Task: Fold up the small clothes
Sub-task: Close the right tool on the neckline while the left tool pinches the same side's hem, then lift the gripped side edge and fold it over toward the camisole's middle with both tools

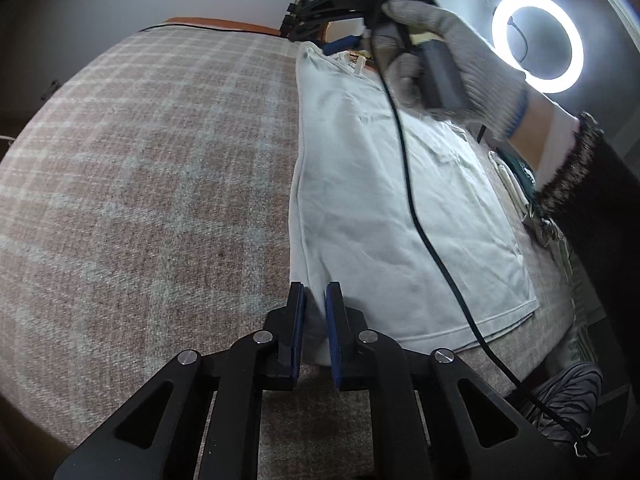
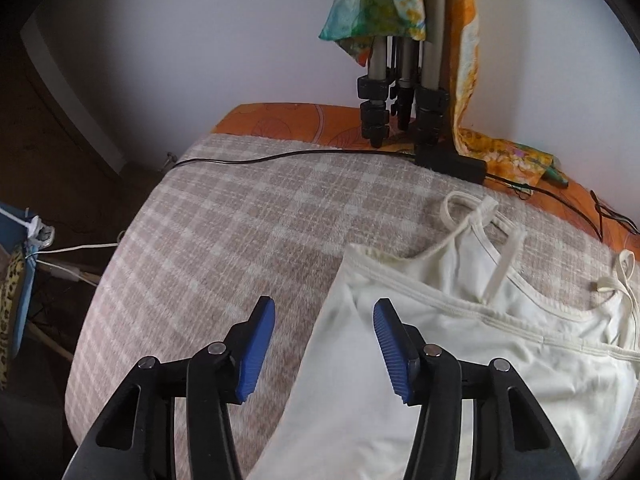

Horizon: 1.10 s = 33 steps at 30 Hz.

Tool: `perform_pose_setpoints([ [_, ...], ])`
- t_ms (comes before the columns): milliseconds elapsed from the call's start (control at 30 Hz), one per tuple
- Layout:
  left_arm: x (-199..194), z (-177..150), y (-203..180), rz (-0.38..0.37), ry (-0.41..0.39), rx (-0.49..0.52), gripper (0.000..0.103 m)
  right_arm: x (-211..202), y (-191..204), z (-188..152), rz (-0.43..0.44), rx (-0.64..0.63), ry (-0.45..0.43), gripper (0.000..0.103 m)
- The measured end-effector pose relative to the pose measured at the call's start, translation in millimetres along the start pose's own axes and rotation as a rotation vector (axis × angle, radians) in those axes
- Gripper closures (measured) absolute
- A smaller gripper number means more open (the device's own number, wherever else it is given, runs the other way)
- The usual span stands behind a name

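Note:
A white camisole top (image 1: 400, 208) lies flat on the plaid blanket (image 1: 140, 160), its left side folded over. My left gripper (image 1: 316, 304) is low at the hem's left corner, its jaws narrowly apart around the folded edge of the cloth. In the right wrist view the top (image 2: 460, 340) shows its thin straps (image 2: 472, 208) at the far end. My right gripper (image 2: 324, 320) is open above the folded upper left edge, holding nothing. It also shows in the left wrist view (image 1: 340, 44), held by a gloved hand (image 1: 448, 56) near the straps.
A tripod (image 2: 400, 92) draped with colourful scarves (image 2: 376, 4) stands at the blanket's far edge with a black box and cable (image 2: 280, 158). A lit ring light (image 1: 538, 42) is at right. Grey striped clothing (image 1: 568, 404) lies at the near right. An orange sheet (image 2: 300, 120) borders the blanket.

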<state>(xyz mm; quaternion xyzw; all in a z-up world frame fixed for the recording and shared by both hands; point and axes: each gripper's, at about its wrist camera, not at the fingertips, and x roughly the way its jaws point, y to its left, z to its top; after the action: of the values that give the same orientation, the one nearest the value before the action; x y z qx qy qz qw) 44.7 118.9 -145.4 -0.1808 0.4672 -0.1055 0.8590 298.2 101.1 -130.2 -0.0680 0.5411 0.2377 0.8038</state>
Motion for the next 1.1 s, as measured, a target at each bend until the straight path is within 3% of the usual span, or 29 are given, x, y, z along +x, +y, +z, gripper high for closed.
perform_pose_setpoints([
  [533,-3.0,4.4,-4.4,-0.055,-0.023,0.015,0.099,48.2,12.9,24.8,-0.175,-0.079,0.083,0.057],
  [633,-2.6,5.1,-5.4,-0.069,-0.026,0.009,0.099,51.1,14.2,27.0,-0.209,-0.087,0.083,0.071],
  [700,-6.2,5.8,-9.1,-0.077,-0.042,0.024,0.1,50.5,10.9,29.1,-0.214,-0.073,0.079,0.087],
  [767,-10.6,6.3,-12.0,-0.085,-0.056,0.042,0.1,51.6,4.9,35.7,-0.184,-0.047,0.076,0.093],
  [1100,-17.5,8.3,-34.4,-0.126,-0.082,0.105,0.1,10.5,-26.5,35.2,-0.156,-0.015,0.0,0.095],
])
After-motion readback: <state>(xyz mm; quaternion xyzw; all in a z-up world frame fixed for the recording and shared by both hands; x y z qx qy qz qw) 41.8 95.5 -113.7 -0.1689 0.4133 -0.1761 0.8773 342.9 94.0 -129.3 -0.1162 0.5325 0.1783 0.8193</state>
